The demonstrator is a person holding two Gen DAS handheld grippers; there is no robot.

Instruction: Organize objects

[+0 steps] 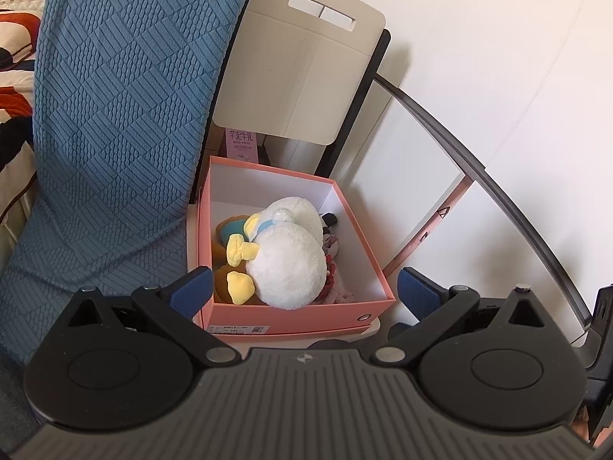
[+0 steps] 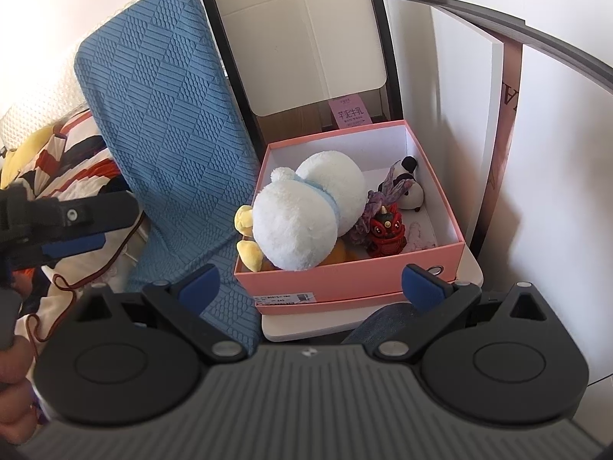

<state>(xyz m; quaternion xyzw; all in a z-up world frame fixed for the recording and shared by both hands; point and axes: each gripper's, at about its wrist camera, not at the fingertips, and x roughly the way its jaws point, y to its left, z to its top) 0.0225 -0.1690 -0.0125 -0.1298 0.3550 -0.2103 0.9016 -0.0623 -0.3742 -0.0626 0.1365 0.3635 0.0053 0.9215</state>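
Note:
A pink open box stands on a small white stand. In it lies a white plush duck with yellow feet, a red lion figure, a panda toy and a purple piece. My left gripper is open and empty, just in front of the box. It also shows at the left of the right wrist view. My right gripper is open and empty, in front of the box.
A blue textured cushion leans left of the box. A beige cardboard flap and a pink carton stand behind it. A white wall panel is at right. A patterned blanket lies at left.

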